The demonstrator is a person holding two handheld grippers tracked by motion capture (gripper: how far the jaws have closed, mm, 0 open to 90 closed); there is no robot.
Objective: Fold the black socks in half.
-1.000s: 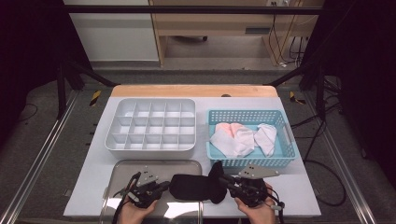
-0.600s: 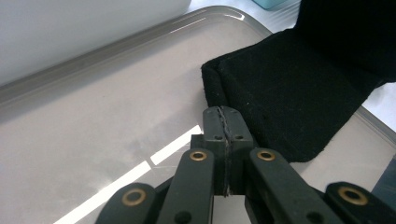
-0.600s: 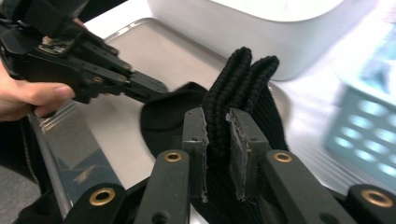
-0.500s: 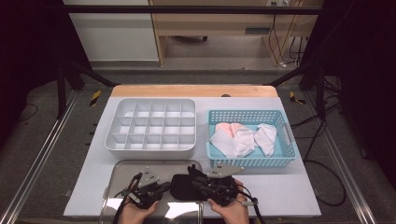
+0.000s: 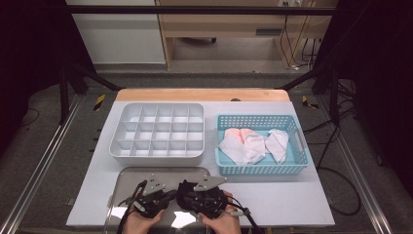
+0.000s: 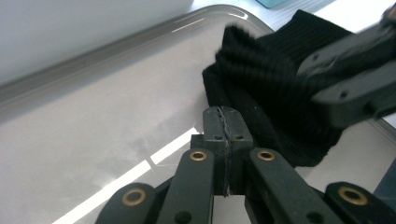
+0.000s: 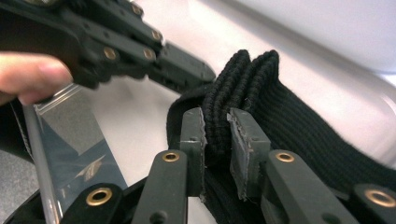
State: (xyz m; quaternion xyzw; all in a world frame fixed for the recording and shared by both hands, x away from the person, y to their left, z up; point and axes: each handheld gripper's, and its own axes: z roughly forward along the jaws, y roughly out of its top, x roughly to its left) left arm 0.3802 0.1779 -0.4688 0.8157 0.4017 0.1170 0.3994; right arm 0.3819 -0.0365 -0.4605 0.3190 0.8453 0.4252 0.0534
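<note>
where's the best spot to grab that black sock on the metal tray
By the ribbed cuff, where the black sock is folded into a thick ridge standing off the metal tray. Come in along the tray so the jaws straddle the ridge, as the right hand-held gripper does.

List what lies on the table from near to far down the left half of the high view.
Left gripper → metal tray → white divided organizer → wooden table edge.
</note>
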